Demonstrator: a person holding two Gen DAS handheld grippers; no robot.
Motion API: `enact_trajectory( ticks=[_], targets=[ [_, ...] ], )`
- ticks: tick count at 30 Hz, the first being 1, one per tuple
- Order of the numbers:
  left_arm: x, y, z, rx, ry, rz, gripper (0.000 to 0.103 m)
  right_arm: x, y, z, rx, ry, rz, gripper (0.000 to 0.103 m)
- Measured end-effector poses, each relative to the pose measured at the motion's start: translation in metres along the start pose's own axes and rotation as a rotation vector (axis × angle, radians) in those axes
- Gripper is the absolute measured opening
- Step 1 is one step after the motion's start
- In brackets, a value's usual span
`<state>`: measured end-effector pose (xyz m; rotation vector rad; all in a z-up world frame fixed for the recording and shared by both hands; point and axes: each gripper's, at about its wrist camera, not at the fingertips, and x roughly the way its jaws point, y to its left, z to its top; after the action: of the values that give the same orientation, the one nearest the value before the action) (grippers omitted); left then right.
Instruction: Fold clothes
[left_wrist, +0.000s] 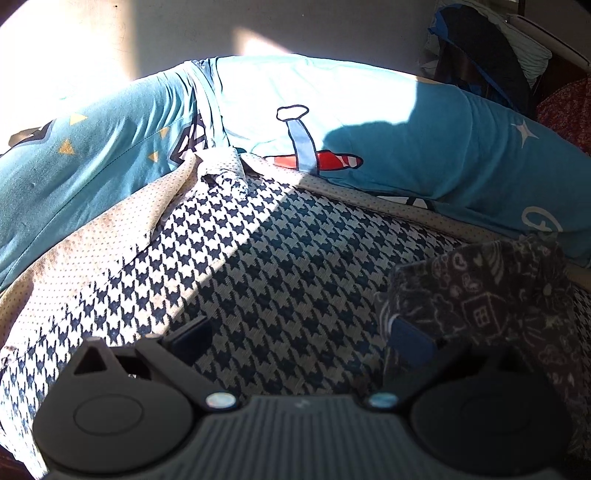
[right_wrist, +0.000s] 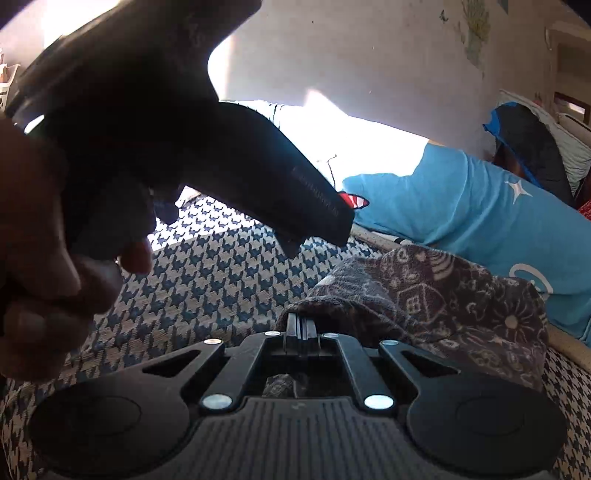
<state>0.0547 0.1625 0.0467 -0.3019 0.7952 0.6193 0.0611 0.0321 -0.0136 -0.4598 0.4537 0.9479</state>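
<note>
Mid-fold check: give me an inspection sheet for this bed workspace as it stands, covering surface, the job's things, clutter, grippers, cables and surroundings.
Surface: houndstooth bedcover, part sunlit, part in shadow.
Job's things: dark doodle-print garment bunched on the cover at the right.
Clutter: blue cartoon-print quilt piled along the far edge; dotted cream fabric at the left.
Grippers: right gripper shut on the garment's near edge; left gripper open, one finger against the garment, pinching nothing. In the right wrist view the left gripper and the hand holding it fill the upper left.
Cables: nothing seen.
Surroundings: pale wall; dark blue bag in the far right corner.
</note>
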Motion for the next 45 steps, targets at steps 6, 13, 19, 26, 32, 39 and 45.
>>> enact_trajectory(
  ticks=[6, 13, 19, 26, 32, 39, 45],
  targets=[
    [0.0, -0.014, -0.002, 0.048, -0.004, -0.034, 0.103, -0.009, -0.003, 0.004, -0.003, -0.002, -0.016, 0.003],
    [0.0, -0.013, -0.001, 0.013, 0.009, -0.021, 0.103, -0.033, -0.018, 0.006, 0.004, -0.046, -0.086, 0.009],
    [0.002, -0.019, -0.003, 0.029, 0.025, -0.021, 0.103, -0.023, -0.012, 0.003, -0.035, -0.045, -0.125, 0.028],
    [0.006, -0.02, -0.003, 0.048, 0.045, -0.031, 0.103, -0.003, -0.012, 0.003, -0.019, -0.045, -0.146, 0.014],
    [0.015, -0.026, -0.003, 0.114, 0.078, -0.039, 0.103, -0.002, -0.006, 0.004, -0.001, -0.04, -0.079, 0.008],
    [0.038, -0.023, -0.015, 0.107, 0.149, -0.043, 0.103, -0.015, -0.012, 0.001, -0.001, 0.0, -0.058, 0.025],
    [0.039, -0.029, -0.022, 0.162, 0.12, -0.012, 0.103, -0.053, -0.024, -0.011, 0.037, 0.046, -0.097, 0.027]
  ],
)
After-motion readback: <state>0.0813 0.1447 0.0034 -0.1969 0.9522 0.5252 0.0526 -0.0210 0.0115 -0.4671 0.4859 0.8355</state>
